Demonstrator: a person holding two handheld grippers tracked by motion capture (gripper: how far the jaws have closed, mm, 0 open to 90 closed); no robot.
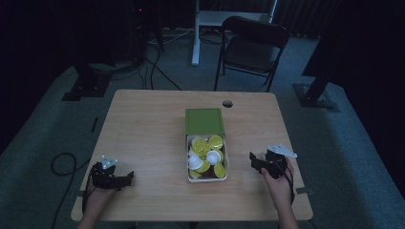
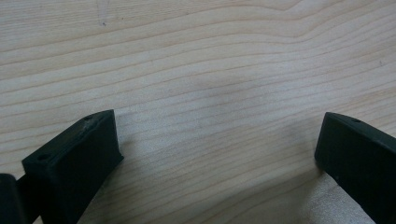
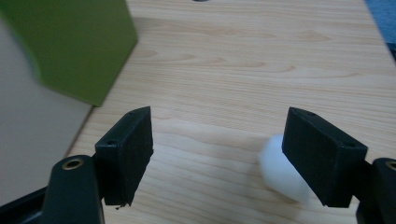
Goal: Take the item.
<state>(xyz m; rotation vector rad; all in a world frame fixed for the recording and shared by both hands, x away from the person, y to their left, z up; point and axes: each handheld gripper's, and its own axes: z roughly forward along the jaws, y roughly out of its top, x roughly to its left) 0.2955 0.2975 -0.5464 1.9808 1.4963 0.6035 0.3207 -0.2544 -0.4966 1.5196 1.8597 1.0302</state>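
The work in hand looks like emptying the box (image 1: 206,179) of its small capsules (image 1: 208,147), yellow-green and white, one at a time onto the table (image 1: 143,124). The box sits at the centre of the high view, its green lid (image 1: 204,120) slid toward the top of the frame, the capsules heaped in the open lower half.

The right gripper (image 1: 259,161) hangs at the right of the high view, near the box's lower right corner. In the right gripper view its jaws stand wide apart with bare wood between them; a blurred white thing (image 3: 280,173), probably a white capsule, lies on the table partly behind the right-hand jaw, not pinched. So one capsule seems just set down.

The left gripper (image 1: 125,178) rests low at the lower left of the high view, jaws spread wide over bare wood, gripping nothing.

Next would be a swing of the right gripper toward the box, dropping from above onto a capsule near the top of the heap. The box's rim and the green lid, at the upper left of the right gripper view, are the edges to clear. The table's right edge is close behind the hand; open wood lies on both sides of the box.
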